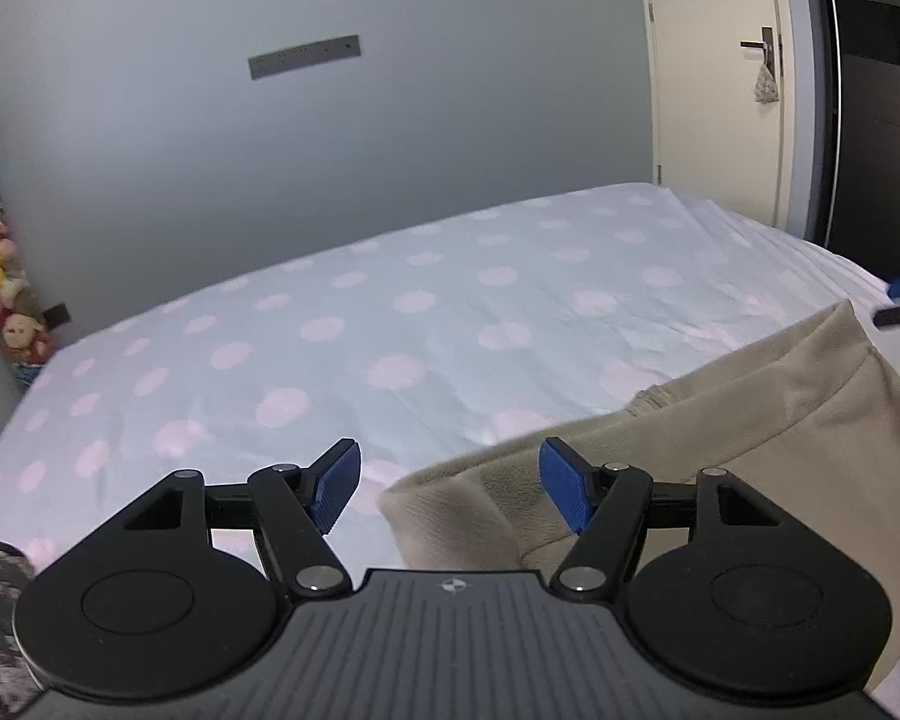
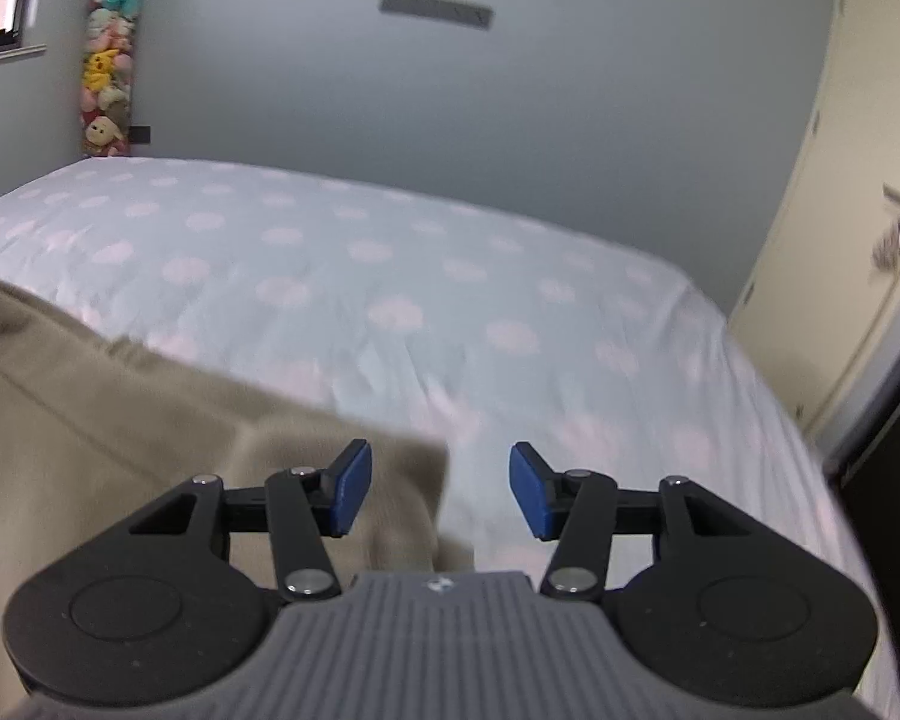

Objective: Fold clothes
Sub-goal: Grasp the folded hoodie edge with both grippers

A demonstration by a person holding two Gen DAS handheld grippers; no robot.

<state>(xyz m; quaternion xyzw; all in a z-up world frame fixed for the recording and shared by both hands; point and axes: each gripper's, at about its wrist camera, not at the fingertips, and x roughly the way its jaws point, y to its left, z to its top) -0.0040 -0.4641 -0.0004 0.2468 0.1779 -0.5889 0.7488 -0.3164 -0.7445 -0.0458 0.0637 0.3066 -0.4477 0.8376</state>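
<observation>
**Both grippers open over a beige garment on the bed**

While the beige garment (image 1: 750, 420) lies on the polka-dot bed (image 1: 390, 312), neither gripper holds anything. Left gripper (image 1: 450, 489): jaws spread wide, empty, with the cloth's near corner under its right finger, at about 4 o'clock in that view. Right gripper (image 2: 440, 489): jaws likewise apart, empty, cloth (image 2: 120, 432) at 8 o'clock, its corner ending just under the left finger. The right view is motion-blurred.

The garment looks layered, with a seam line and a doubled edge, but its full shape is out of view. Stage unclear: fits a piece partly folded with more folds to come, or a folded piece just let go.

If a fold remains, each gripper would need to pinch an edge or corner near its own side; which edge, I can't tell.

Plush toys (image 2: 107, 66) stand in the far corner, a door (image 1: 726, 84) at 2 o'clock.
</observation>
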